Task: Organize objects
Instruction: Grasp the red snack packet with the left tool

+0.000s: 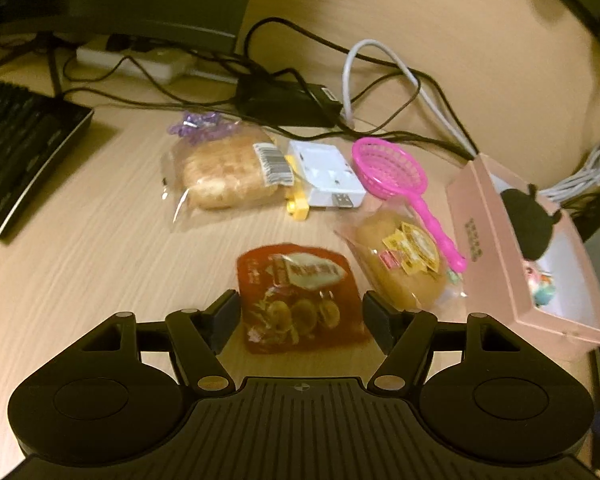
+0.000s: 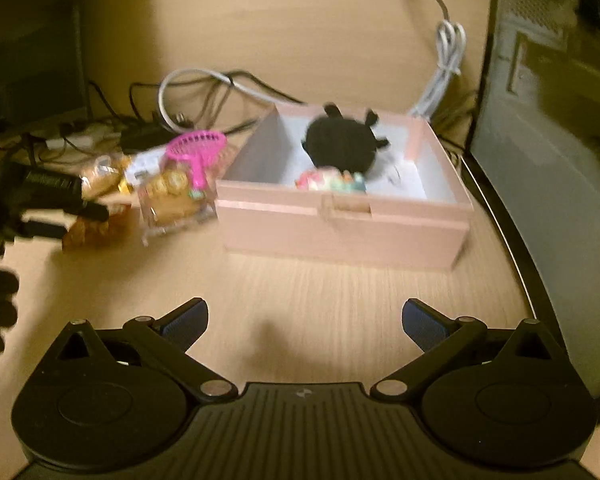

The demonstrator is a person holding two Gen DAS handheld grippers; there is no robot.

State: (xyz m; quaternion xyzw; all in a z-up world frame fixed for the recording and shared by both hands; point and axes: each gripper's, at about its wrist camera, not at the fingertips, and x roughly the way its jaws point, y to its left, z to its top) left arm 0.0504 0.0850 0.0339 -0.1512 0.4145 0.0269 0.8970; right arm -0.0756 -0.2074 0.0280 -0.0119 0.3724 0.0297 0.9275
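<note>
red snack packet (image 1: pixel 300 300) lies on worktop (image 1: pixel 100 260) between the spread left gripper (image 1: pixel 300 316) fingers, apparently untouched; right gripper (image 2: pixel 305 320) fingers wide apart, empty.

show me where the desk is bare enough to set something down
Bare wood lies in front of the pink box, between it and the right gripper, and between the keyboard and the red snack packet. It is crowded left of the box, where bread bags and a pink scoop cluster.

each black ribbed tool (image 2: pixel 305 322) has silver pivot screws and blue-padded fingers (image 2: pixel 424 326).
</note>
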